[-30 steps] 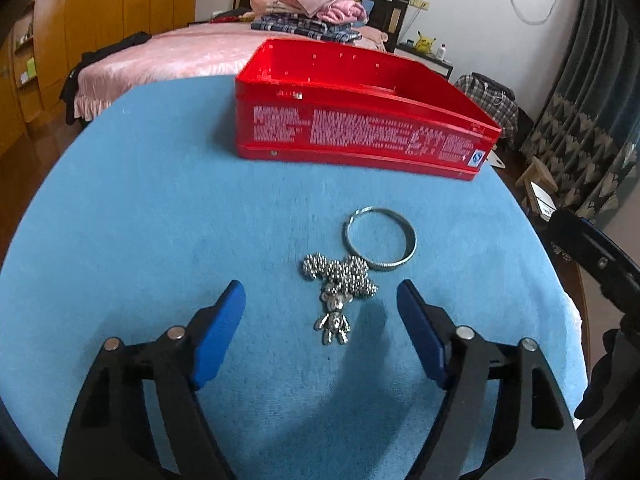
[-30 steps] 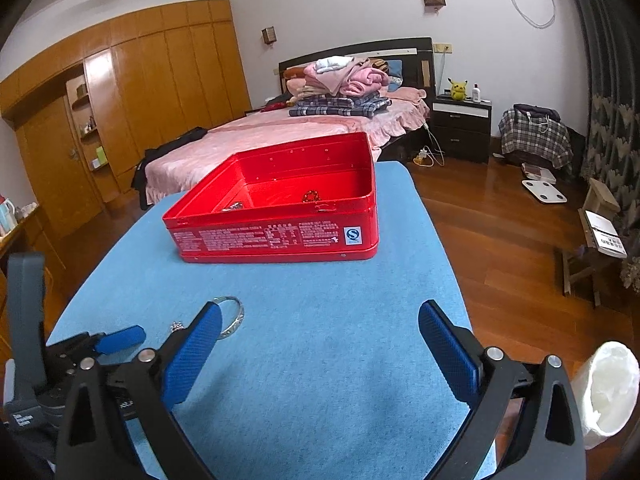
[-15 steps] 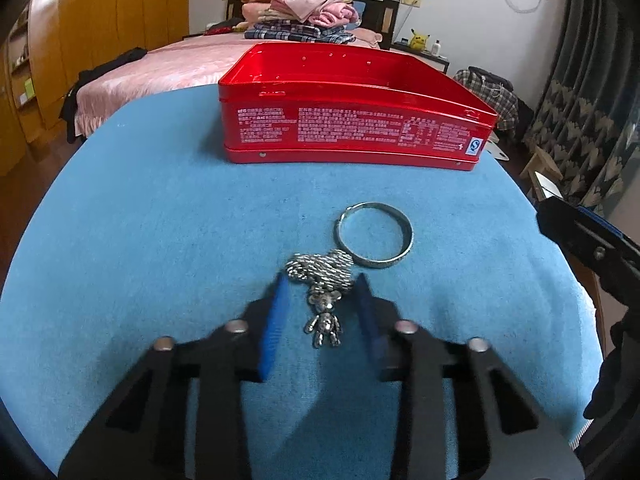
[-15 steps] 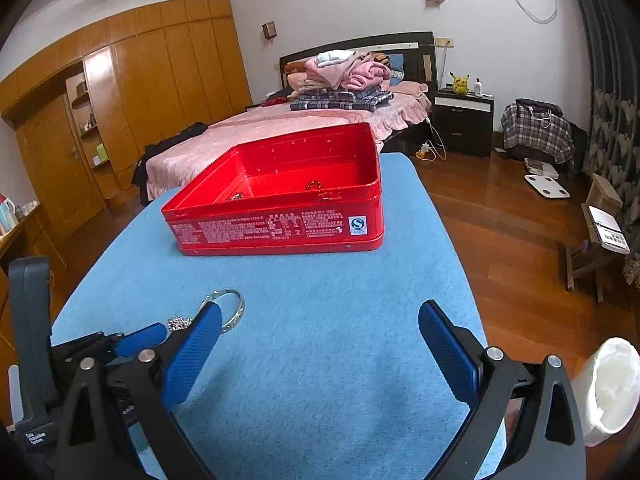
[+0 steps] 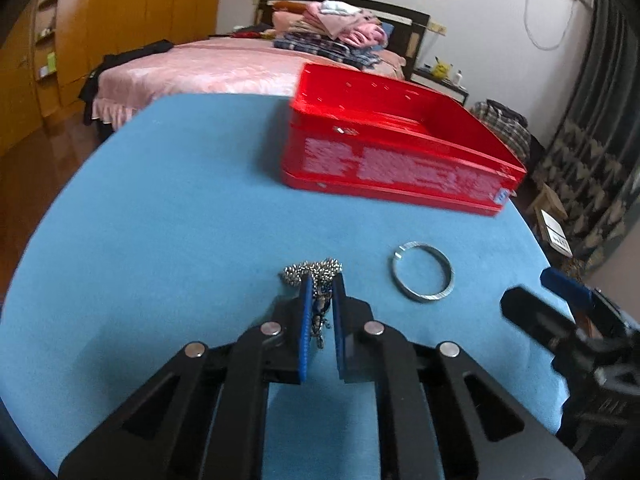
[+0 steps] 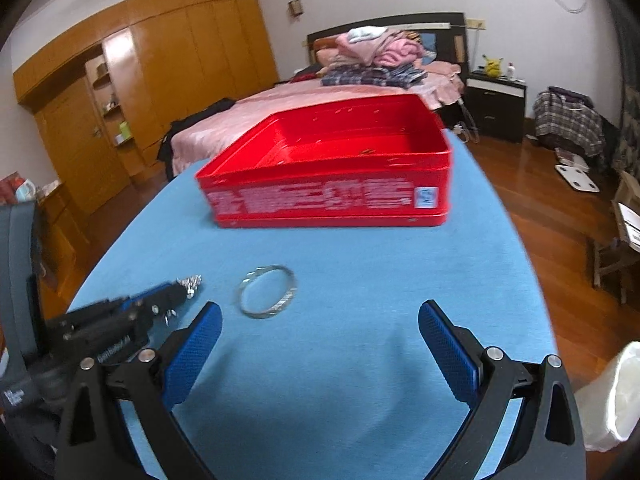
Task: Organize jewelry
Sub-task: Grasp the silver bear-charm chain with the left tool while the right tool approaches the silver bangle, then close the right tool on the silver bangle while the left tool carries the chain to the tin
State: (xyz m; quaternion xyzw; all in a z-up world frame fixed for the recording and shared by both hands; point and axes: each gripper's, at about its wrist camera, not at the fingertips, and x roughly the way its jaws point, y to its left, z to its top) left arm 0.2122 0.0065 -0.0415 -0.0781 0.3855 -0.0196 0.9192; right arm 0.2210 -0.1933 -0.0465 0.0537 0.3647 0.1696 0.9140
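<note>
L tool (image 5: 320, 300): blue pads pressed together, pinching the silver bead-chain necklace w/ small bear pendant (image 5: 316, 276); chain bunch sticks out past the tips, just over the blue cloth-covered surface (image 5: 180, 220).
R tool (image 6: 320, 344): blue pads spread wide, nothing btwn them, low over surface.
Silver metal bangle ring (image 5: 422, 277): flat on surface, just beside L tool tips, apart from necklace.
Red rectangular metal tin, lid off (image 6: 332, 176): farther back on surface, white print on near wall; small items inside, too blurred to tell.
Bed w/ pink cover (image 6: 280, 104): behind surface.
</note>
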